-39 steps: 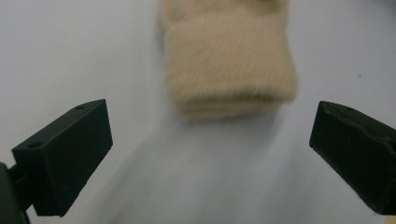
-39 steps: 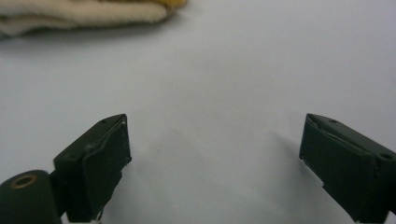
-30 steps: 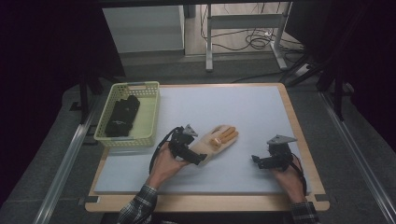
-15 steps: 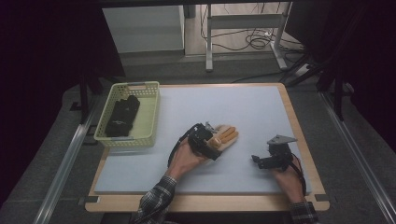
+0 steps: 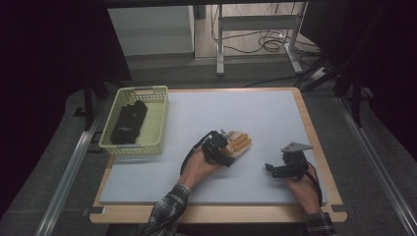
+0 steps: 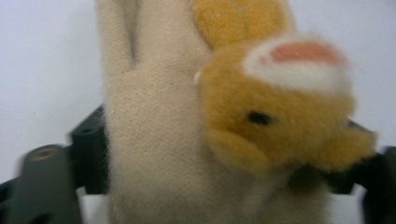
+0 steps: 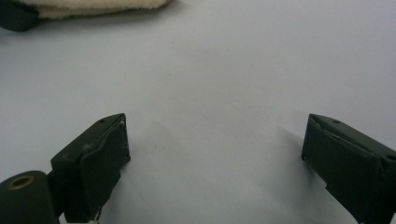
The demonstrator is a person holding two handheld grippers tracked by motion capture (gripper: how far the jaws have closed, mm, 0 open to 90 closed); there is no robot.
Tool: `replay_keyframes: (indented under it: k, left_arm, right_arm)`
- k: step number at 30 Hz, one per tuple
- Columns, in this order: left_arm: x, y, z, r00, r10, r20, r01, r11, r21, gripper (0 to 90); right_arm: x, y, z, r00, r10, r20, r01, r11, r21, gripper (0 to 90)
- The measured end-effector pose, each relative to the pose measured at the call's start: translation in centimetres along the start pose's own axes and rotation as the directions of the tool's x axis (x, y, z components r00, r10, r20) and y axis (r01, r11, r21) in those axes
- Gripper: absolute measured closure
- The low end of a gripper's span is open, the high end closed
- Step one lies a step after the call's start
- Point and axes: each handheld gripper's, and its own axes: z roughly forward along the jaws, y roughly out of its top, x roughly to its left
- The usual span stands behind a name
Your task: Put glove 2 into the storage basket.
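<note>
Left gripper (image 5: 227,149) jaws just closing on the fuzzy beige glove (image 6: 154,140) between them — right gripper (image 7: 215,158) gapes empty.

Left claw (image 5: 227,150) sits at the cuff end of a beige glove (image 5: 239,143) lying mid-bench, its jaws just closing about the fabric. Right claw (image 5: 269,168) rests low on the bench (image 5: 265,113) at the near right, well apart from the glove. A pale green basket (image 5: 157,123) at far left holds dark gloves (image 5: 127,123).
</note>
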Motion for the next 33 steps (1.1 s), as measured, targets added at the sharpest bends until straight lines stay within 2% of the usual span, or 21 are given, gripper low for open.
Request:
replay_keyframes:
  k: [3,9,16,20,26,33]
  left_arm:
    - [-0.1,0.0,-0.3,0.9997,-0.022,-0.011,0.022,0.9997,-0.007,41.0]
    - [-0.4,0.0,-0.5,0.9994,-0.03,-0.017,0.03,0.9995,0.0,56.3]
    - [0.0,0.0,-0.7,0.9986,-0.052,0.007,0.052,0.9986,-0.005,60.7]
    - [0.3,0.1,-1.3,0.9979,-0.061,-0.02,0.061,0.998,-0.015,61.2]
    - [1.3,0.4,-3.4,0.9957,-0.087,-0.03,0.085,0.9948,-0.055,61.3]
    - [3.0,0.8,-6.6,0.9903,-0.119,-0.071,0.113,0.99,-0.085,61.1]
  right_arm:
    - [0.0,0.0,0.0,1.0,-0.001,0.001,0.001,1.0,0.001,7.2]
    - [0.0,0.0,0.0,1.0,-0.001,0.003,0.001,1.0,0.001,7.2]
    - [0.0,0.0,0.0,1.0,-0.001,0.003,0.001,1.0,0.001,7.2]
    - [0.0,0.0,0.0,1.0,-0.001,0.003,0.001,1.0,0.001,7.3]
    - [0.0,0.0,0.0,1.0,-0.002,0.003,0.002,1.0,-0.001,7.3]
    - [0.0,0.0,0.0,1.0,-0.001,0.003,0.001,1.0,0.0,7.3]
